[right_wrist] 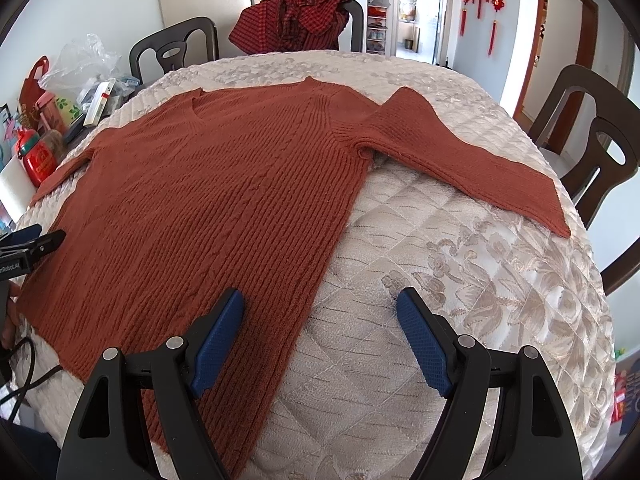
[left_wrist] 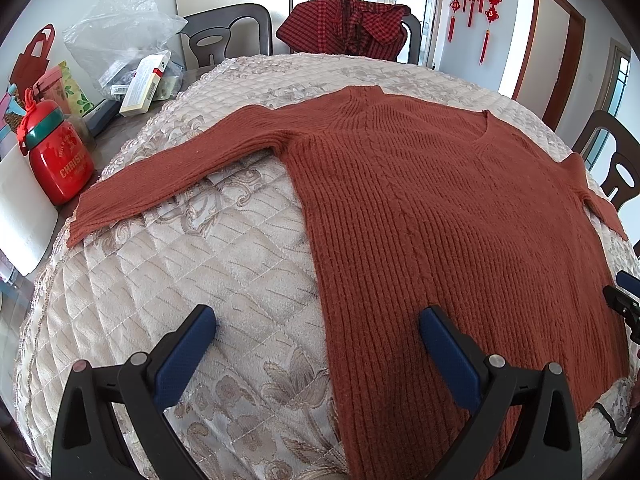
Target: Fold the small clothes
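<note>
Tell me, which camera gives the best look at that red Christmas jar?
The left wrist view: the red jar sits large beside the quilted table cover, lettering visible. The right wrist view shows it small at the far left edge.

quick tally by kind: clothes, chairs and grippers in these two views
Clothes: 2, the rust-brown ribbed knit sweater and the red checked garment draped on a chair
Dark wooden chairs: 3
Grippers: 2, left gripper, right gripper
Total: 7

sweater [left_wrist: 440,208]: 1 | grippers: 2, left gripper [left_wrist: 318,332], right gripper [right_wrist: 320,312] | chairs [right_wrist: 592,136]: 3 | red jar [left_wrist: 60,164]: 1
</note>
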